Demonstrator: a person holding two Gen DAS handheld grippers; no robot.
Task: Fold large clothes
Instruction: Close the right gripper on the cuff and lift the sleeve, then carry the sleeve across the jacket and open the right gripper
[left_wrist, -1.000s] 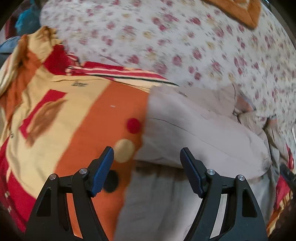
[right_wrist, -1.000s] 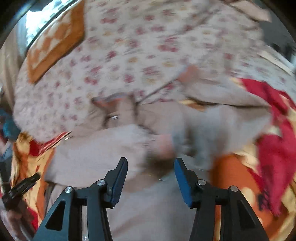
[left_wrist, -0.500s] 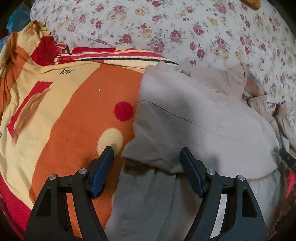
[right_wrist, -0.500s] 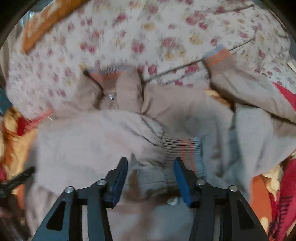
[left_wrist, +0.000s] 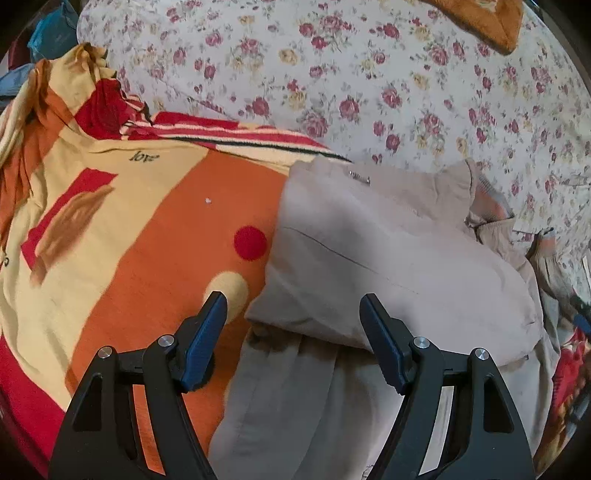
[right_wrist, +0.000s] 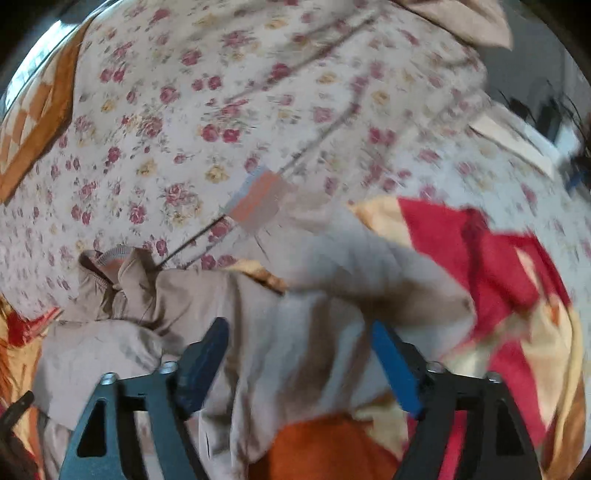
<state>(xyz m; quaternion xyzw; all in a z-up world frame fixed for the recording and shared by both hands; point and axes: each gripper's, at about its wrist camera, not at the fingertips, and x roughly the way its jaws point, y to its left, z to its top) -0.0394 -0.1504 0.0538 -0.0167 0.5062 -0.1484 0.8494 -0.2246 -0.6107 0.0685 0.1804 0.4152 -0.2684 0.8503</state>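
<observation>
A beige jacket (left_wrist: 388, 258) lies part folded on a bed, one half laid over the other. My left gripper (left_wrist: 293, 310) hovers open over its near left edge, and the fold edge lies below the gap, untouched by the pads. In the blurred right wrist view the jacket (right_wrist: 288, 332) spreads under my right gripper (right_wrist: 300, 330). Its jaws are opening wide and nothing is pressed between them. A sleeve with an orange-striped cuff (right_wrist: 258, 201) stretches away onto the sheet. The collar (right_wrist: 110, 266) sits at the left.
Under the jacket lies an orange, yellow and red blanket (left_wrist: 129, 240), also seen to the right (right_wrist: 498, 266). A floral bedsheet (left_wrist: 369, 74) covers the far part of the bed. An orange checked cloth (right_wrist: 37, 129) lies at its far edge.
The right gripper has swung away from the ribbed cuff that lay between its jaws, and the jaws have spread much wider. The left gripper's view has shifted only slightly.
</observation>
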